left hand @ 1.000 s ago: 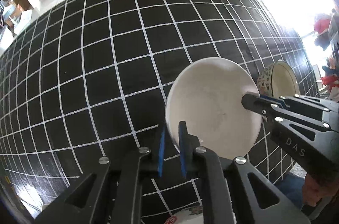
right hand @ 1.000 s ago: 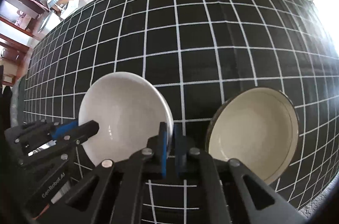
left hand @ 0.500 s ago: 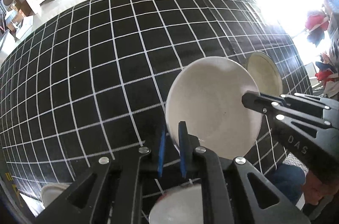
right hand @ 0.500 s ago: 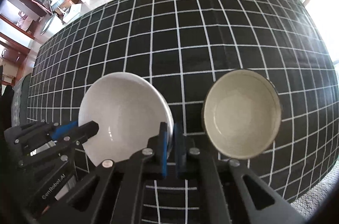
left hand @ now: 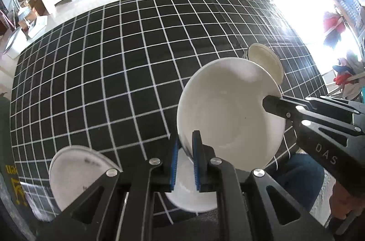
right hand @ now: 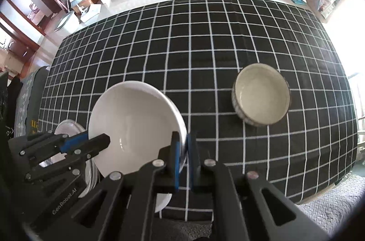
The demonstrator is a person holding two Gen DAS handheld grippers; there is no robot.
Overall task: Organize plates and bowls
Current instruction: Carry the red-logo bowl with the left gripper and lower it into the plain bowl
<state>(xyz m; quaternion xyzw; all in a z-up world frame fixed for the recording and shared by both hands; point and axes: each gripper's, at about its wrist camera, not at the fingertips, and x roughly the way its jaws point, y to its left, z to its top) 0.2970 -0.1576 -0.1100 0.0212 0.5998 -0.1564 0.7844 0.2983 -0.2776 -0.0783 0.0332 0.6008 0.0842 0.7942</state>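
two grippers' fingers, left gripper (left hand: 184, 138) and right gripper (right hand: 182, 145), clamp one white bowl (left hand: 228, 113); one patterned bowl (right hand: 261, 94) and two plates (left hand: 77, 172) rest below.

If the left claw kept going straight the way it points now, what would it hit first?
Probably the white dish lying on the checked tablecloth directly beneath the left claw, which is shut on the white bowl's rim. Depth is unclear through the fisheye.

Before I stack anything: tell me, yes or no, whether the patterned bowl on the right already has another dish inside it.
No, in the right wrist view the patterned bowl stands alone, its cream inside bare.
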